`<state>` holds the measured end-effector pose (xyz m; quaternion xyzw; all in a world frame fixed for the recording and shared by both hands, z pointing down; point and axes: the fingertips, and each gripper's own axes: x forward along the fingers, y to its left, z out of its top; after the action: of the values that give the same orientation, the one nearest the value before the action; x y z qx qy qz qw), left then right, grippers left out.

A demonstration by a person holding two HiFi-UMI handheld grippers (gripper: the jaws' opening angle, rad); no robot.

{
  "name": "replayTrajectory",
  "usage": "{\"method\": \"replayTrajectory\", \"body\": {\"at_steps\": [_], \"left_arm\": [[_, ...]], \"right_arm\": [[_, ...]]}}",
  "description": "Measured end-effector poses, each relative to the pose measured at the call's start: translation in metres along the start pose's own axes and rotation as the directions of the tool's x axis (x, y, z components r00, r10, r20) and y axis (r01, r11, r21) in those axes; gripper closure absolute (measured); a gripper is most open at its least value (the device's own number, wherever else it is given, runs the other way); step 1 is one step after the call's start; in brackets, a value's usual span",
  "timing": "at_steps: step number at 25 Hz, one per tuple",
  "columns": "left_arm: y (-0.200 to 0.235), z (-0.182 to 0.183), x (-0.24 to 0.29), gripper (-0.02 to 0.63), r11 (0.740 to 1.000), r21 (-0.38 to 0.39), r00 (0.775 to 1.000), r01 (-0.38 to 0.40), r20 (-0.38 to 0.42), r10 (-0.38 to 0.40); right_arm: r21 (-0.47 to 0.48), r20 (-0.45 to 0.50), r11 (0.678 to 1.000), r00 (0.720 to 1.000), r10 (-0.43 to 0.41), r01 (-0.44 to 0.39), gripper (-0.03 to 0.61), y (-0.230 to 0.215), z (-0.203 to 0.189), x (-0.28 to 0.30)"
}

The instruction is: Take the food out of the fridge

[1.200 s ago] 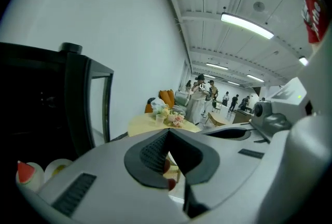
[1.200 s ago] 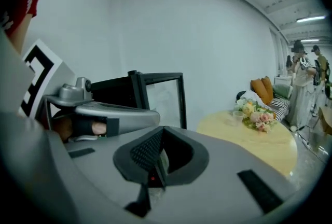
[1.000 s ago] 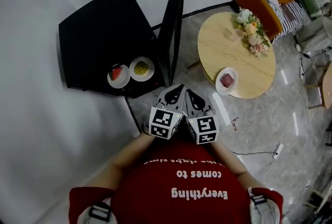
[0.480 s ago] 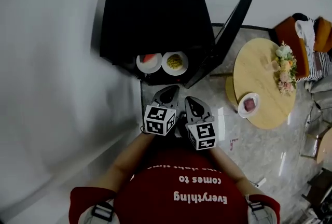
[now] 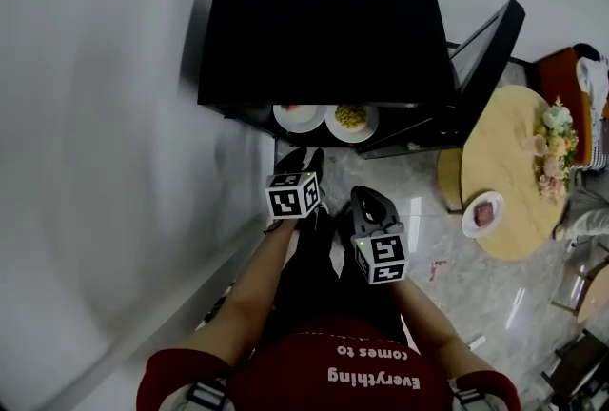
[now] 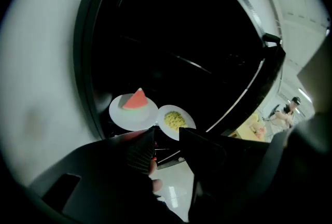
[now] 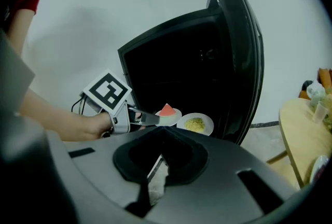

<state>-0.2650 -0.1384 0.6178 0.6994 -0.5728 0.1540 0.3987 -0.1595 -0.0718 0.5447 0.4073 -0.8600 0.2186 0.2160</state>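
1. Standing open, the black fridge (image 5: 324, 19) has its door (image 5: 485, 48) swung out to the right, which I judge is meant to leave the shelf front free to reach.
2. Well apart from it on the right is the round wooden bench (image 5: 509, 238). It carries a plate of pink food (image 5: 483, 214) near its edge, so it is probably where the food goes.
3. The left tool (image 6: 167, 137) has just been opening its jaws. They stand apart with nothing between them and are aimed at the plates' near rims, seemingly readied for a rim pinch.
4. The right tool (image 7: 163, 129) is clenched and empty, held back beside the left, likely waiting.
5. At the shelf's front edge the watermelon plate (image 6: 133, 109) sits left, with the plate of yellow food (image 6: 175, 120) just beside it.
6. The watermelon wedge (image 6: 136, 99) stands upright with its long axis vertical and its tip up, so tilting the plate could topple it.
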Motion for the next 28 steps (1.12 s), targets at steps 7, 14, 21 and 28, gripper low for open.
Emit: {"method": "replayTrajectory", "body": {"at_steps": [7, 14, 21, 28], "left_arm": [[0.038, -0.027, 0.053, 0.482, 0.712, -0.677, 0.98, 0.186, 0.078, -0.182], [0.08, -0.023, 0.086, 0.482, 0.453, -0.851, 0.963, 0.266, 0.254, -0.09], [0.095, -0.019, 0.105, 0.482, 0.447, -0.862, 0.968, 0.238, 0.25, -0.033], [0.097, -0.018, 0.107, 0.533, 0.433, -0.879, 0.976, 0.199, 0.218, -0.006]], "right_arm": [[0.004, -0.046, 0.999, 0.998, -0.033, 0.033, 0.568, -0.014, -0.027, 0.012], [0.018, -0.09, 0.999, 0.995, -0.03, 0.032, 0.568, -0.01, -0.054, 0.015], [0.01, -0.112, 1.0, 0.994, 0.001, 0.0, 0.568, 0.001, -0.068, 0.027], [0.005, -0.113, 1.0, 0.993, 0.026, -0.026, 0.568, 0.01, -0.065, 0.034]]}}
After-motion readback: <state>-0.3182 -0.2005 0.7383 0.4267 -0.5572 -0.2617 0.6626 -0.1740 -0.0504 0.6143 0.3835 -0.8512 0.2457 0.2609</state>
